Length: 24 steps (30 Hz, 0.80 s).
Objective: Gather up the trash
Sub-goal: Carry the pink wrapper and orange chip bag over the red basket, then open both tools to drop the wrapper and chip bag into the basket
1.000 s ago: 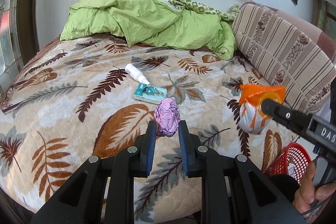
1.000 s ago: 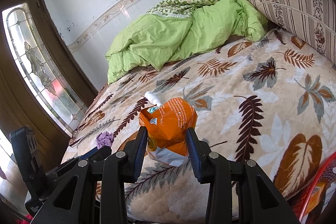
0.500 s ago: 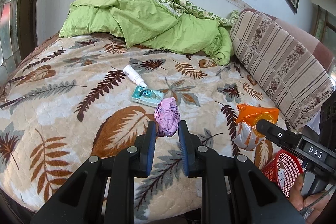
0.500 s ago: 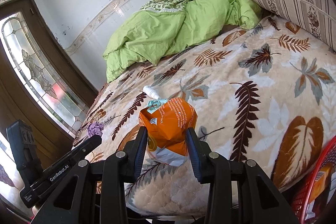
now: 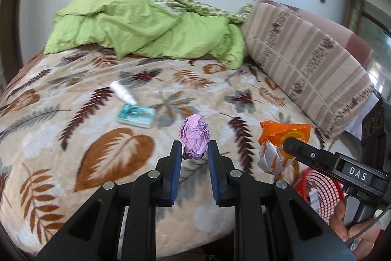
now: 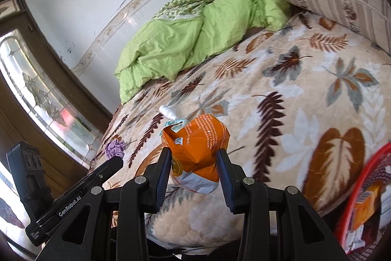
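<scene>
Leaf-print bed point(image 5: 102, 163) (bottle point(image 5: 121, 91), packet point(image 5: 135, 115))

A rumpled green duvet point(image 5: 144, 23) lies on the leaf-patterned blanket point(image 5: 61, 129) beside a striped cushion point(image 5: 300, 60).

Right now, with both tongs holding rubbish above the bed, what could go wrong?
The pink paper ball is pinched only at its lower end by the left tongs, so it might slip out. The orange pouch in the right tongs is open at the top and may spill. The red basket sits off the bed's edge, so a drop could miss.
</scene>
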Each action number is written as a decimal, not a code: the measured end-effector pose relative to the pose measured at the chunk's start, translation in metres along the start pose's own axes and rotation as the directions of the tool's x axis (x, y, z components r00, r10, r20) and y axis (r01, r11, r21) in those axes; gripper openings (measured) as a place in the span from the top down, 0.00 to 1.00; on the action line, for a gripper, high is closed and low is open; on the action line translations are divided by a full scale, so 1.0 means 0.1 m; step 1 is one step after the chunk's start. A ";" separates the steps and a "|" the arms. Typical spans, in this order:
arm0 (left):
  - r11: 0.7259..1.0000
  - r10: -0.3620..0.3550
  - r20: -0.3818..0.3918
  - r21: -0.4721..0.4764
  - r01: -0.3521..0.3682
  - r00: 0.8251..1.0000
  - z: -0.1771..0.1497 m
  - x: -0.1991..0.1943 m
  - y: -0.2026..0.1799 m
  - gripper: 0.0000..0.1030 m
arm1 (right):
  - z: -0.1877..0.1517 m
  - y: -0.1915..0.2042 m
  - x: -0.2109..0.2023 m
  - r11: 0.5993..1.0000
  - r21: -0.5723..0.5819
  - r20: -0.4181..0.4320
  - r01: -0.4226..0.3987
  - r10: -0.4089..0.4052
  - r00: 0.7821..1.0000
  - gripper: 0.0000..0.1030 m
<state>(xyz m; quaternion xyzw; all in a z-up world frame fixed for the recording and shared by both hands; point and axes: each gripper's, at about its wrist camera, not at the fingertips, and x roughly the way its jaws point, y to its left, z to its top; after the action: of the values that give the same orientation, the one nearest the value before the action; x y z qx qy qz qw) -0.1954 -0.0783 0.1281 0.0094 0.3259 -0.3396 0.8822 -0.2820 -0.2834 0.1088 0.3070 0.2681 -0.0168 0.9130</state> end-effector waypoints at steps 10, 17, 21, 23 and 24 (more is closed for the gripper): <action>0.974 -0.176 -0.078 0.129 0.185 0.981 0.00 0.23 -0.90 0.80 | 0.02 -0.70 -0.86 0.984 0.104 0.097 0.147 -0.157 0.983 0.61; 0.927 -0.295 -0.181 0.182 0.327 0.938 -0.10 0.46 -1.57 0.80 | -0.06 -1.24 -1.51 0.942 0.205 0.138 0.264 -0.295 0.945 0.61; 0.898 -0.348 -0.250 0.188 0.398 0.903 -0.17 0.59 -1.89 0.80 | -0.14 -1.49 -1.76 0.915 0.252 0.141 0.315 -0.357 0.924 0.61; 0.882 -0.373 -0.286 0.187 0.433 0.883 -0.22 0.66 -2.06 0.80 | -0.18 -1.62 -1.85 0.900 0.281 0.133 0.333 -0.380 0.915 0.61; 0.876 -0.380 -0.299 0.188 0.444 0.875 -0.24 0.68 -2.11 0.80 | -0.19 -1.67 -1.89 0.895 0.291 0.130 0.338 -0.387 0.913 0.61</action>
<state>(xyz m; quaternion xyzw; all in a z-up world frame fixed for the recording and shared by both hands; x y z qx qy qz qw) -0.2989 -0.2754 0.1134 0.0939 0.3845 -0.5554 0.7313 -0.4854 -0.4329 0.0981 0.3665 0.2305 -0.2508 0.8658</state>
